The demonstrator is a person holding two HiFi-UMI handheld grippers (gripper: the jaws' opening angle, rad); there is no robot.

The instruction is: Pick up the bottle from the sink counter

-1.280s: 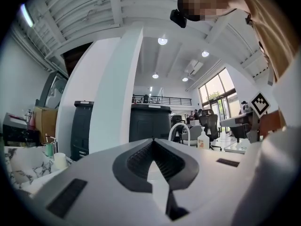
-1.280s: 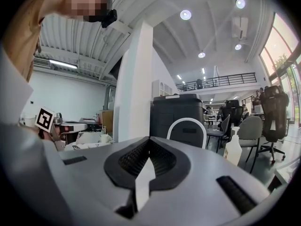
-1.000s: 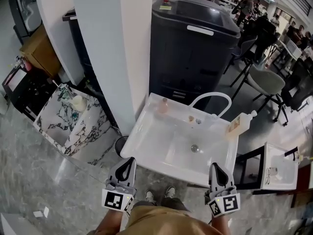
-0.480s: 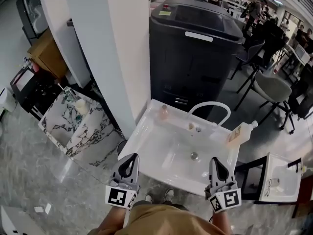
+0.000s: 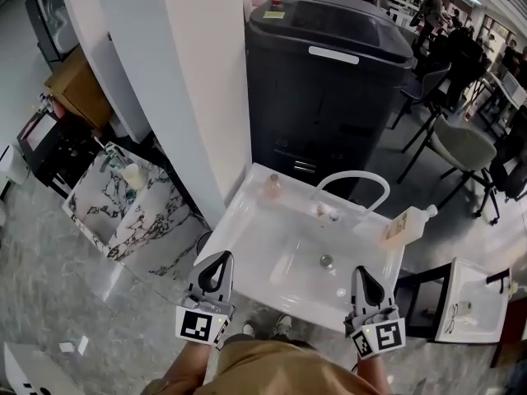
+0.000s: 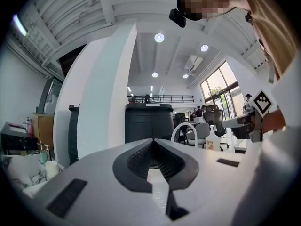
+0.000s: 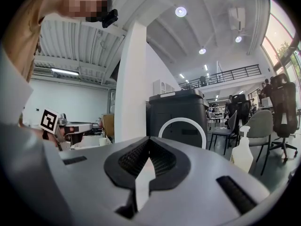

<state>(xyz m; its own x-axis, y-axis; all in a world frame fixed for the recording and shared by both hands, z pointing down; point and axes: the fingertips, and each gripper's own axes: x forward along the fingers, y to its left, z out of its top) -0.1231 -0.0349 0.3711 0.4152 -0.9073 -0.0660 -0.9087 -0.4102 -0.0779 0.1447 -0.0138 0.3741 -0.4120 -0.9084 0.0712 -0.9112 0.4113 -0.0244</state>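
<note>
Left hand-held gripper (image 5: 219,263) and right hand-held gripper (image 5: 363,280) both closed, empty, at the counter's (image 5: 239,235) near edge. Likely approach step. Next: open right jaws, reach bottle (image 5: 405,224) at right rim.

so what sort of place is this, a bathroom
Probably an open office or workshop, not a bathroom: a white sink and a marble-patterned sink stand free on the floor, with office chairs behind.

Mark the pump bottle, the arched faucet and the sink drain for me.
pump bottle (image 5: 402,224), head view, on its body.
arched faucet (image 5: 354,174), head view, top of the white arch.
sink drain (image 5: 327,261), head view, centre of the metal plug.
</note>
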